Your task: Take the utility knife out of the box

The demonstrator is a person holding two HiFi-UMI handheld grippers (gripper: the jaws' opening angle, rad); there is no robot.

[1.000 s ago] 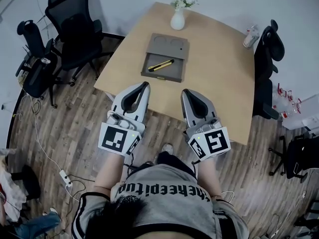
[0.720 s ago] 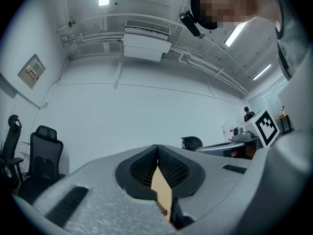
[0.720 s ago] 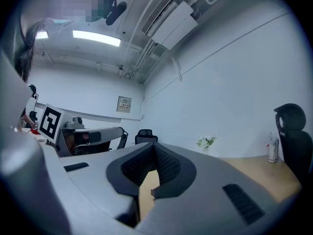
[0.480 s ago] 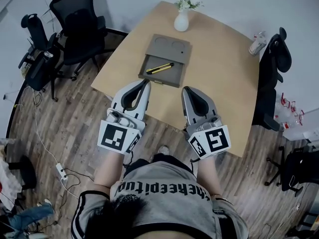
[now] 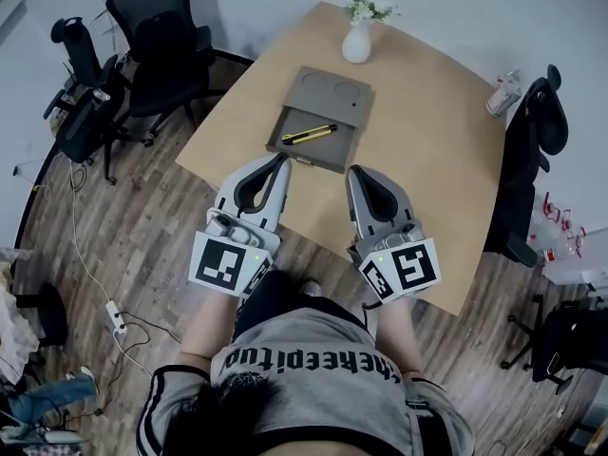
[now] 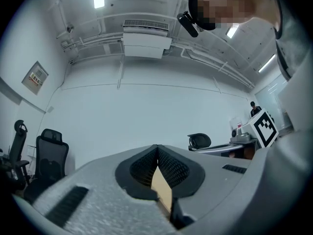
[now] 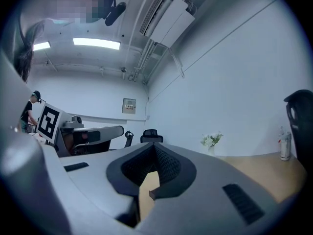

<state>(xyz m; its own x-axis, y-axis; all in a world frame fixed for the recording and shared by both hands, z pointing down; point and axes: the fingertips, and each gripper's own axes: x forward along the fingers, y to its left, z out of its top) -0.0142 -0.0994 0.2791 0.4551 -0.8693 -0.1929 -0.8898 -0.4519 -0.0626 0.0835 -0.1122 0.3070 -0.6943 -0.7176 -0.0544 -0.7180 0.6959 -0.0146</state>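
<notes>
A yellow and black utility knife (image 5: 309, 135) lies in the near half of an open grey box (image 5: 332, 88) on the wooden table (image 5: 427, 160). The box's lid lies folded back on the far side. My left gripper (image 5: 280, 159) is shut and empty, its tip over the table's near edge, just short of the box. Level with it and further right, my right gripper (image 5: 358, 171) is shut and empty too. In the left gripper view (image 6: 157, 147) and the right gripper view (image 7: 155, 145) the jaws meet at the tip, with only table showing through the gap.
A white vase of flowers (image 5: 357, 40) stands at the table's far edge and a bottle (image 5: 503, 91) at its right edge. Black office chairs stand at the left (image 5: 157, 36) and right (image 5: 527, 160). Cables cross the wood floor (image 5: 104, 245).
Both grippers have come a little closer to the table and the box, side by side. Both have stayed shut. The knife has not moved.
</notes>
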